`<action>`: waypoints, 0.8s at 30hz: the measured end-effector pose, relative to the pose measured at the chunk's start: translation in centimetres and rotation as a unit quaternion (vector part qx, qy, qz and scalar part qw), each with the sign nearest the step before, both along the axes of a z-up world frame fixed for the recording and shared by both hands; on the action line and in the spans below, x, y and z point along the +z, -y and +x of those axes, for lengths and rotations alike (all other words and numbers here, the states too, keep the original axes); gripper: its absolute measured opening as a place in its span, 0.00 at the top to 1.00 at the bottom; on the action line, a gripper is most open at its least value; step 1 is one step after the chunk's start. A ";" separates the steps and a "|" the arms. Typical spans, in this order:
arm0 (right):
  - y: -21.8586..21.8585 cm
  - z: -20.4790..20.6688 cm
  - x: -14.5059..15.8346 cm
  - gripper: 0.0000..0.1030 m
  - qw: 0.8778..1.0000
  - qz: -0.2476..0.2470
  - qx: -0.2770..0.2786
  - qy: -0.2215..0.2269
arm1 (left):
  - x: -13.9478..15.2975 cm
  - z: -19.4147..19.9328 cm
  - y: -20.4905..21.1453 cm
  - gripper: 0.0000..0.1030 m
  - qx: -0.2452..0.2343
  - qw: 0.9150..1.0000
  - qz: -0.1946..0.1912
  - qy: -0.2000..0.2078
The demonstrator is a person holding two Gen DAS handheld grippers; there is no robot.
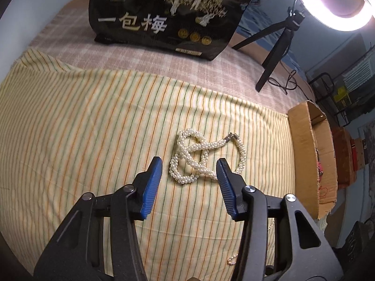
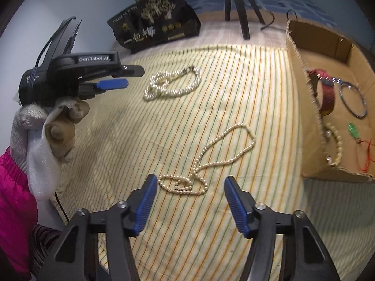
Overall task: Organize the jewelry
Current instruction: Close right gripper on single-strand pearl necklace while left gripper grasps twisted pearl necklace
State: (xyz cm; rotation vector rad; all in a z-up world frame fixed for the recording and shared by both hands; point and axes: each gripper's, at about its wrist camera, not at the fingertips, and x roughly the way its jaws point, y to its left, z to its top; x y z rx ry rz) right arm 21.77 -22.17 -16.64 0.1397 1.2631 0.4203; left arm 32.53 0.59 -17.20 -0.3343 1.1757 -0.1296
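Both tongs are spread wide with nothing in them. The left gripper (image 1: pixel 189 164) hangs over the chunky twisted pearl necklace (image 1: pixel 206 155) on the striped cloth (image 1: pixel 93 121) — its right finger covers part of one loop, and I can't tell if it touches the beads. The right gripper (image 2: pixel 190 180) sits just short of the thin pearl strand (image 2: pixel 201 164), which lies tangled at the near end and loops out toward the cardboard box (image 2: pixel 302 98). Inside the box there's a red band (image 2: pixel 327 93), a dark ring-shaped piece (image 2: pixel 352 100), a short bead string (image 2: pixel 336 145) and something green on red cord (image 2: pixel 354 131) — partly cut off by the box wall, hard to make out. A black printed bag (image 1: pixel 164 16) stands at the back.
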 end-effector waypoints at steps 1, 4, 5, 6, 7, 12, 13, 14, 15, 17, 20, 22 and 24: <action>0.0 0.1 -0.2 0.47 1.000 0.001 0.000 -0.004 | -0.2 0.1 0.1 0.53 -0.001 1.000 0.001 -0.002; -0.2 0.3 -1.1 0.50 1.000 0.003 -0.004 -0.017 | -0.8 0.4 0.4 0.57 -0.003 1.000 0.000 -0.008; -0.2 0.4 -1.4 0.50 1.000 0.003 -0.005 -0.020 | -0.9 0.5 0.4 0.57 -0.002 1.000 0.000 -0.009; -0.3 0.5 -1.5 0.52 1.000 0.002 -0.006 -0.022 | -1.0 0.7 0.3 0.57 -0.001 1.000 0.000 -0.010; -0.4 0.6 -1.7 0.52 1.000 0.002 -0.007 -0.024 | -1.1 0.8 0.3 0.57 0.001 1.000 -0.001 -0.011; -0.8 0.9 -2.5 0.52 0.999 0.000 -0.010 -0.033 | -1.9 1.6 0.0 0.57 0.013 1.000 -0.007 -0.021; -0.9 1.0 -2.7 0.52 0.999 -0.001 -0.010 -0.035 | -2.2 1.7 0.0 0.57 0.015 1.000 -0.007 -0.022; -1.1 1.1 -2.9 0.52 0.999 -0.002 -0.009 -0.037 | -2.4 1.8 0.0 0.57 0.017 1.000 -0.007 -0.024; -1.4 1.3 -3.1 0.52 0.999 -0.004 -0.008 -0.037 | -2.6 1.8 0.0 0.57 0.018 0.999 -0.007 -0.026; -1.9 1.3 -3.3 0.52 0.999 -0.012 -0.002 -0.035 | -2.9 2.0 0.1 0.57 0.018 0.999 -0.007 -0.030; -2.7 1.4 -3.4 0.52 0.999 -0.024 0.005 -0.029 | -3.6 2.2 0.4 0.57 0.014 0.999 -0.009 -0.037; -3.1 1.5 -3.5 0.52 0.999 -0.036 0.012 -0.022 | -4.0 2.2 0.6 0.57 0.012 0.999 -0.002 -0.037; -3.6 1.6 -3.7 0.52 0.998 -0.054 0.024 -0.013 | -4.1 2.2 0.8 0.57 0.011 0.999 0.004 -0.036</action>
